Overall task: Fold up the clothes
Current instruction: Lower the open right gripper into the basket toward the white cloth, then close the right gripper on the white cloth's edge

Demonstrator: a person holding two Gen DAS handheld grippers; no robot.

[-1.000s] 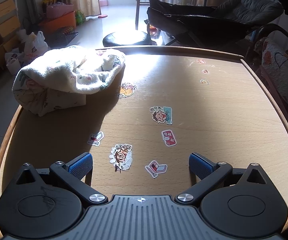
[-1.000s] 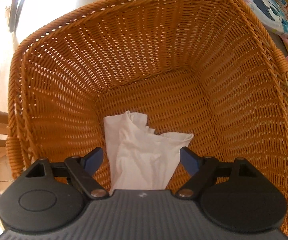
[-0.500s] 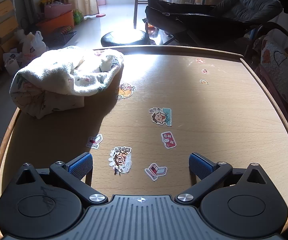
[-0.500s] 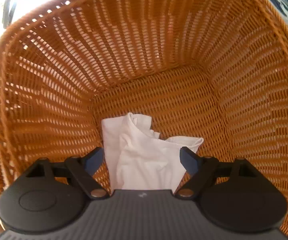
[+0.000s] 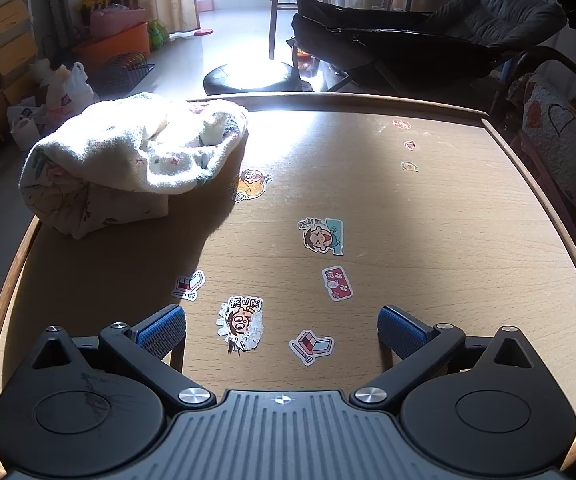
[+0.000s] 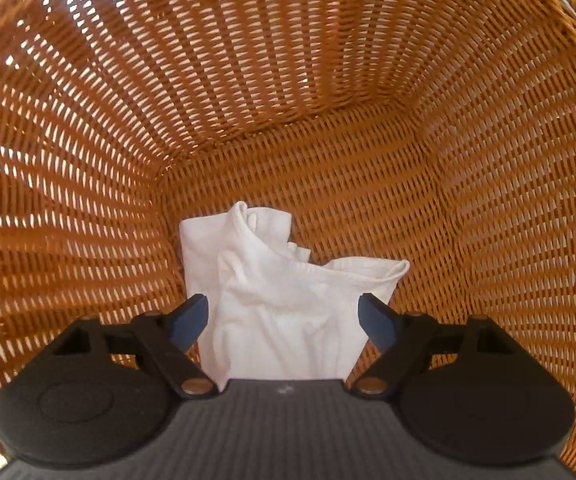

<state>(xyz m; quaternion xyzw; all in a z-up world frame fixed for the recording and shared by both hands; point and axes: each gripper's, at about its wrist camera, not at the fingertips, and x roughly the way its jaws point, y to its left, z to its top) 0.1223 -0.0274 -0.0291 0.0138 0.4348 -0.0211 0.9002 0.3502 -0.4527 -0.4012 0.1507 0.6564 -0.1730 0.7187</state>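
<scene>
A crumpled white garment (image 6: 283,296) lies on the bottom of an orange wicker basket (image 6: 247,80). My right gripper (image 6: 283,320) is down inside the basket, just above the garment, open with its blue pads on either side of the cloth. In the left wrist view a bundled cream floral cloth (image 5: 127,164) sits at the far left of a wooden table (image 5: 428,240). Low over the near edge of that table, my left gripper (image 5: 281,330) is open with nothing between its fingers.
Cartoon stickers (image 5: 322,236) dot the tabletop. Beyond the table stand a black reclining chair (image 5: 428,44), a round black stool (image 5: 251,78) and a tall wooden stool. Boxes and bags (image 5: 63,88) crowd the floor at the left. Basket walls surround the right gripper.
The right gripper has gone deeper into the basket, so the rim has left the view and the white garment looks larger. The left gripper has drifted slightly; the table scene is the same.
</scene>
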